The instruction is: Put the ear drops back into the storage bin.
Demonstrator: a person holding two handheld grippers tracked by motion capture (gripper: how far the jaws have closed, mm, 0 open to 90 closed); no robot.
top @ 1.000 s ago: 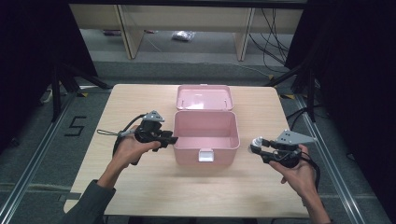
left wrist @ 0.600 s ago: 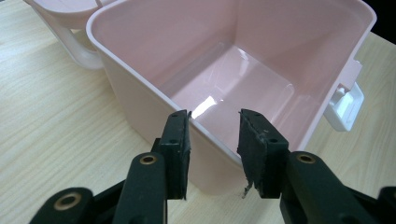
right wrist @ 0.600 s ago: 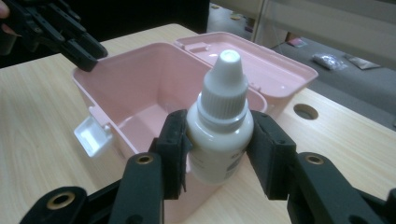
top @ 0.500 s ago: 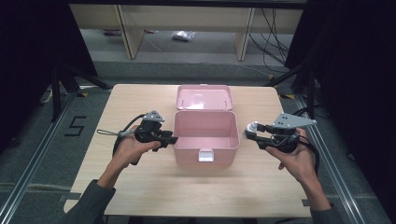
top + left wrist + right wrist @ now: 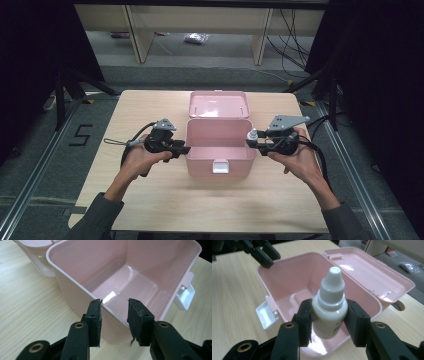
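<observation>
Right gripper jaws pinching the dropper bottle upright by its body, just over the right rim of the open pink box. Left gripper jaws part spread, straddling the box's left wall; can't tell whether the pads actually press on it.

Risks:
- Bottle is smooth and round, gripped by flat pads: could rotate or slip out if the hand tilts.
- Released from this height it likely topples or bounces on the hard floor of the box.
- If the left jaws aren't really clamped, a bump on the rim slides the light box across the desk.
- Lid lies flat toward the far edge; no hazard there.

Unclear: the bottle's label and base are cut off by the pads, and its fill level can't be read.
</observation>
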